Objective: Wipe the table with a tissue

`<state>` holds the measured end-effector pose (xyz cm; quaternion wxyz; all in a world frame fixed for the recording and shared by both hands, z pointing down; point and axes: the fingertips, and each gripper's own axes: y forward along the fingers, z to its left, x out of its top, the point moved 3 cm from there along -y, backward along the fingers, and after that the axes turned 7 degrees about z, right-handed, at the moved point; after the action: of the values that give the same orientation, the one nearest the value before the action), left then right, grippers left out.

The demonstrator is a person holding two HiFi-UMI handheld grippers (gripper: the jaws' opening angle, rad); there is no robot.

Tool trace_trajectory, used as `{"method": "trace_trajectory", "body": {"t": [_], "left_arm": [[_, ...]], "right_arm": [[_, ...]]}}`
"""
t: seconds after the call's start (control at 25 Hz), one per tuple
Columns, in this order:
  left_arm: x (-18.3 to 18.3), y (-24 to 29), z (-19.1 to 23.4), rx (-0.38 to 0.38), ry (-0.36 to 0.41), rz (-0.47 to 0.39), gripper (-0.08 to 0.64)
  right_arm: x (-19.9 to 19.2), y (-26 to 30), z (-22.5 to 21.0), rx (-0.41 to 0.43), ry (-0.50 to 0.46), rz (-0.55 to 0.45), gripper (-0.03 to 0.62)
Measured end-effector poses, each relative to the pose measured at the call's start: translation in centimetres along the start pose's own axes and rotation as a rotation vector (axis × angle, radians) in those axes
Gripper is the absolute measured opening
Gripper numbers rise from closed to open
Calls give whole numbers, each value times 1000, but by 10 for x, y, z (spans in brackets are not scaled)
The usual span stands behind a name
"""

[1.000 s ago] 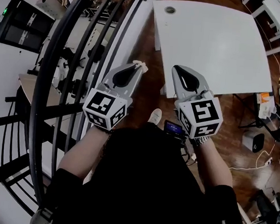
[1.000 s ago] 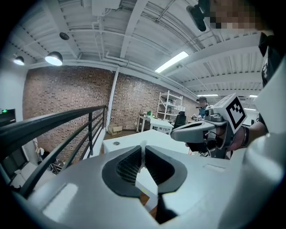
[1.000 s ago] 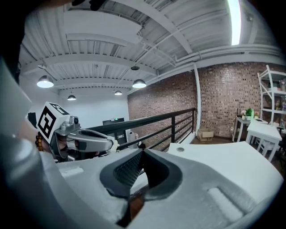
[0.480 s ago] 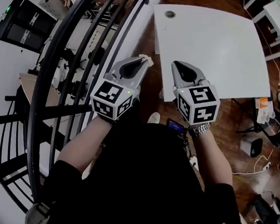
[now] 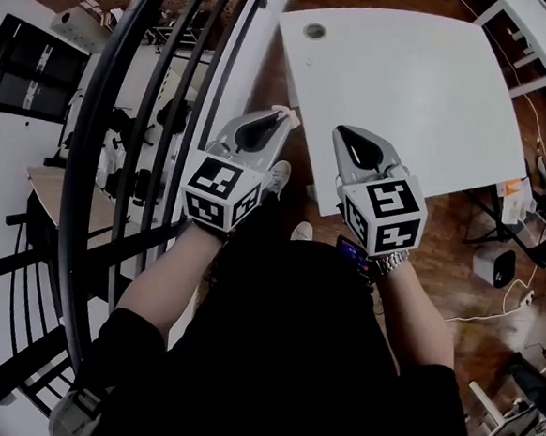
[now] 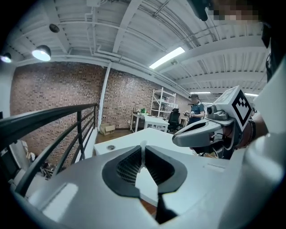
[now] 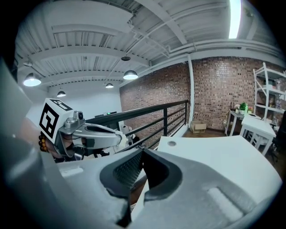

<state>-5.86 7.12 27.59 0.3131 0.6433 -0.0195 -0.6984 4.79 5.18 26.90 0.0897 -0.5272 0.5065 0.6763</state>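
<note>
Head view shows both grippers held short of the white table [image 5: 405,91], wiping not yet begun, the left gripper [image 5: 277,124] pinching a small tissue [image 5: 282,115] at its tips, the right gripper [image 5: 342,135] closed and empty, so the next move likely calls for pressing the tissue onto the table.

Industrial loft workspace: brick wall [image 6: 53,89], black railing [image 6: 53,116], white table [image 5: 405,91], shelving [image 6: 163,100]

Tissue: small white scrap [image 5: 284,116], pinched at the tip of the left gripper [image 5: 273,124], its jaws closed on it; seen just left of the table's edge.
Table: white, flat, squarish top [image 5: 405,91]; round cable hole [image 5: 314,30] near one corner.
</note>
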Motion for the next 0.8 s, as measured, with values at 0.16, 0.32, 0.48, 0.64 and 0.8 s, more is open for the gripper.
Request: {"method": "trace_trajectory", "body": {"t": [0.16,0.32,0.48,0.64,0.8], "left_arm": [[-7,25,19,-41,-29,33,40],[-9,59,31,-75,-46,65,40],[-19,86,33,-115,-57,113,40],[-24,108,55,-144,-55,146,41],[-27,136,73,-170,-49,177,40]], "right_arm": [[-1,17,-9,-20,36,30,-8],[-7,36,-29,-31,74,71,-8],[-19,52,-39,-28,115,121,-8],[-17,82,-41,-24,152,155,-8],[-18,107,-50,-21,185,181,-8]]}}
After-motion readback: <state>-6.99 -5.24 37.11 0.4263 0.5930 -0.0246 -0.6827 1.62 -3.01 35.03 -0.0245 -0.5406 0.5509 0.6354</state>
